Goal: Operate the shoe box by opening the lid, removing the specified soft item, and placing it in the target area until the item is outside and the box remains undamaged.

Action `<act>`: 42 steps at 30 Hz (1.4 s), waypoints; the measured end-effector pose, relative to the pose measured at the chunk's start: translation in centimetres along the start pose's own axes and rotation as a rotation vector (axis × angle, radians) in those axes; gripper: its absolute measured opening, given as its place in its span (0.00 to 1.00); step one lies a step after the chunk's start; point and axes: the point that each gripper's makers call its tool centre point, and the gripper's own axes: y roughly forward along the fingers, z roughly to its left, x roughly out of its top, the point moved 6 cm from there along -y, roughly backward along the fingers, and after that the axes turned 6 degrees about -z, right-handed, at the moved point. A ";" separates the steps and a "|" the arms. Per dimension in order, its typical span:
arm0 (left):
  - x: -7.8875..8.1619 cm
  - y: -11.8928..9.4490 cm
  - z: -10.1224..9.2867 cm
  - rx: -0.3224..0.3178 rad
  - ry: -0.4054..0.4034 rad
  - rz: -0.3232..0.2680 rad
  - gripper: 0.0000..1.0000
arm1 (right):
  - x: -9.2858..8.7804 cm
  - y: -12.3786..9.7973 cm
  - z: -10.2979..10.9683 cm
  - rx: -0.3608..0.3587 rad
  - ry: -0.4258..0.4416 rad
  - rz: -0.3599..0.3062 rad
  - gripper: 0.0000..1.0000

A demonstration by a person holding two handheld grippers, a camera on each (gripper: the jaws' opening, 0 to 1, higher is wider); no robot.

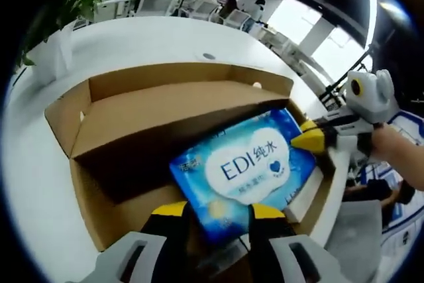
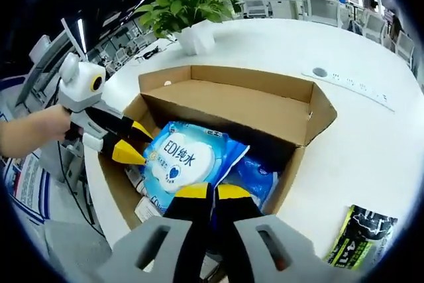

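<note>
Blue wipes pack (image 1: 246,170) (image 2: 185,162) with white label "EDI", lying inside the open shoe box (image 1: 99,111) (image 2: 291,94), slightly tilted up. Long axis of the pack going from the near wall of the box toward the far wall, a little diagonal; printed face turned up. In the left gripper view the label reads upright, so the bottom edge of the pack lies at the near wall of the box.

Brown cardboard box, lid flaps folded open and standing up around the opening. Inside the box, beside the pack: another blue soft package (image 2: 257,175) partly under it, and some white paper or card (image 2: 147,209) low at the box side (cannot tell what it is exactly).

Left hand-held gripper (image 1: 214,211) (image 2: 132,142): yellow-tipped jaws set at both sides of the near edge of the pack, apparently grasping it, jaws not fully together. Right hand-held gripper (image 2: 212,192) (image 1: 309,135): jaws almost together, over the pack's edge; cannot tell if pinching the wrapper.

Box resting on white round tabletop (image 1: 165,38) (image 2: 371,144). Beyond the box on the tabletop, a green plant in white pot (image 2: 192,11). Near the box corner, a dark green packet (image 2: 361,233) lying flat on the tabletop, well apart from the pack.
</note>
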 end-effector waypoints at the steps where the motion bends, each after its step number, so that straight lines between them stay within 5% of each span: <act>1: 0.0 0.0 0.1 0.003 0.002 0.004 0.34 | 0.0 0.0 -0.1 0.001 -0.002 0.000 0.00; 24: -0.4 1.6 1.9 0.054 -0.059 0.027 0.17 | -0.8 0.5 -0.4 0.020 -0.002 0.005 0.00; 42: 0.9 -0.2 1.2 0.126 0.039 -0.009 0.01 | -0.2 0.2 -0.1 0.008 0.000 -0.010 0.00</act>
